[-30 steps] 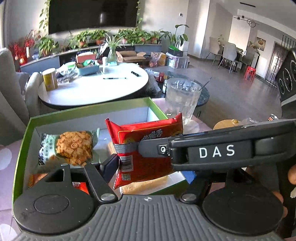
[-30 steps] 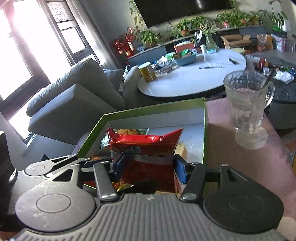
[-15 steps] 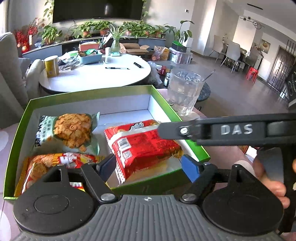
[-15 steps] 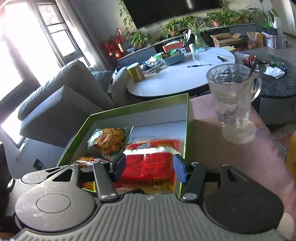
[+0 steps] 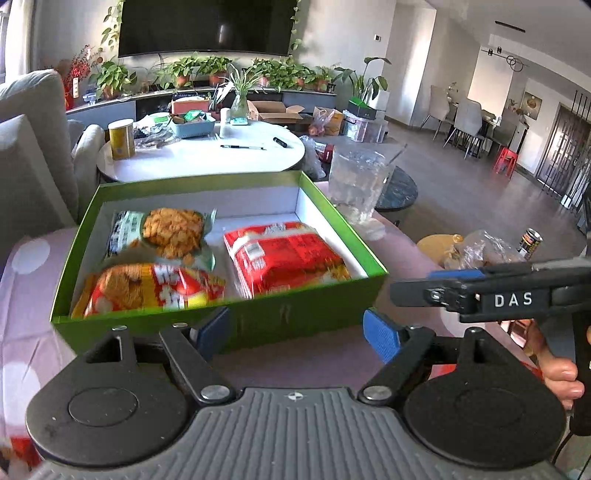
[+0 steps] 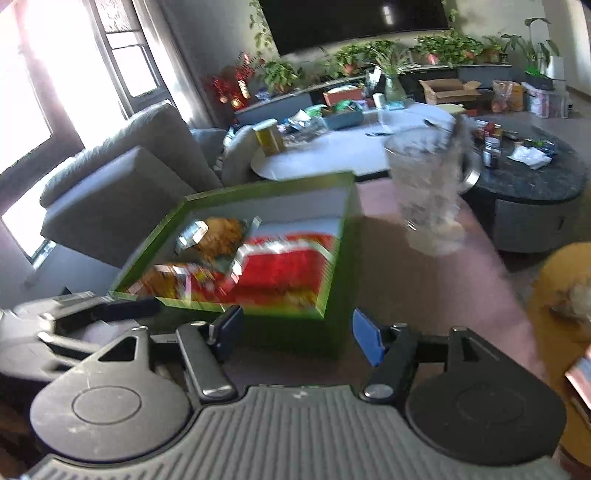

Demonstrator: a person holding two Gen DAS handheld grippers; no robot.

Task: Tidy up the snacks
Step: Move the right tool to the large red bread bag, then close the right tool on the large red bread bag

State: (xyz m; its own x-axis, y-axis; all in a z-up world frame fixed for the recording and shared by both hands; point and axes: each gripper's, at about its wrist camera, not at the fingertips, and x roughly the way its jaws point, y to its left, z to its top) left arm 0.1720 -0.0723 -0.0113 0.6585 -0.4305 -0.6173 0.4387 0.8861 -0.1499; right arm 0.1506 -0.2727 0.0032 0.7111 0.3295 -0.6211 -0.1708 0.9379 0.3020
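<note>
Left wrist view: red snack packet (image 5: 284,254) lies in the green cardboard box (image 5: 295,321); both claws, left (image 5: 297,328) and right (image 6: 297,334), released, empty. Next, probably fetch another snack.

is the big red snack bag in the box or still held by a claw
In the box. The red snack bag lies flat in the green box, right of two other packets. Both the left claw and right claw are open and empty.

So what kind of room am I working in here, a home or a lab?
Most likely a home living room: a large wall-mounted TV over a row of potted plants, a grey sofa by the window, and a dining table with chairs in the open area beyond.
</note>
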